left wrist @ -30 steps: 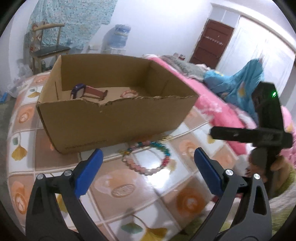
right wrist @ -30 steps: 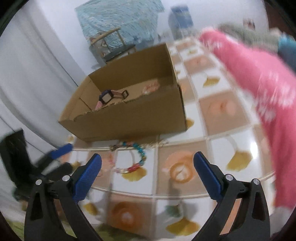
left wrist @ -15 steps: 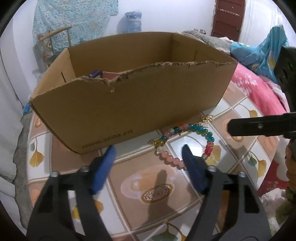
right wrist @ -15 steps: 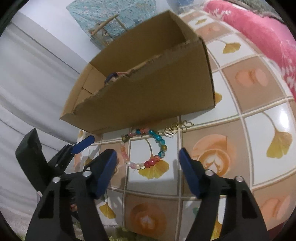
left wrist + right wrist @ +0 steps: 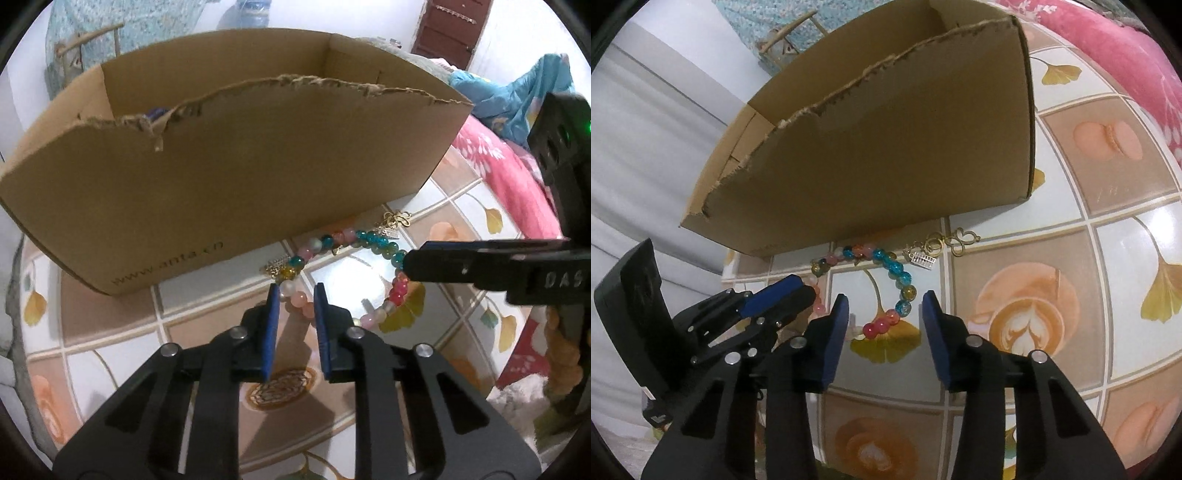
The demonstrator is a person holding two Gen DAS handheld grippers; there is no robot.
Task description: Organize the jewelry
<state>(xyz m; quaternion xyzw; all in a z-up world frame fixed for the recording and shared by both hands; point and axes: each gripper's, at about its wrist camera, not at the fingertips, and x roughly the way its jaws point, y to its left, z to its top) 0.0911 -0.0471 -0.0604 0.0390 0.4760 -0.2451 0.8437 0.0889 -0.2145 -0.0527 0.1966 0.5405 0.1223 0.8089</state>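
Surface: a glossy tablecloth (image 5: 1108, 206) printed with ginkgo leaves, macarons and coffee cups; a pink bedspread (image 5: 517, 177) lies beyond it.
Left gripper (image 5: 295, 291): blue pads narrowed to a small gap after just closing; pale pink beads of the bracelet sit at the tips between them, but whether the pads press on the beads cannot be told.
Right gripper (image 5: 882, 299): jaws half open, also just closing, straddling the red and teal beads; both pads stand clear of them.
Beaded bracelet (image 5: 905, 280): flat on the cloth, just in front of the box, gold charms at its far side.
Cardboard box (image 5: 240, 177): open-topped, torn front rim, standing behind the bracelet.
Room: white walls, a dark door (image 5: 450, 29), a wooden chair (image 5: 88, 40).
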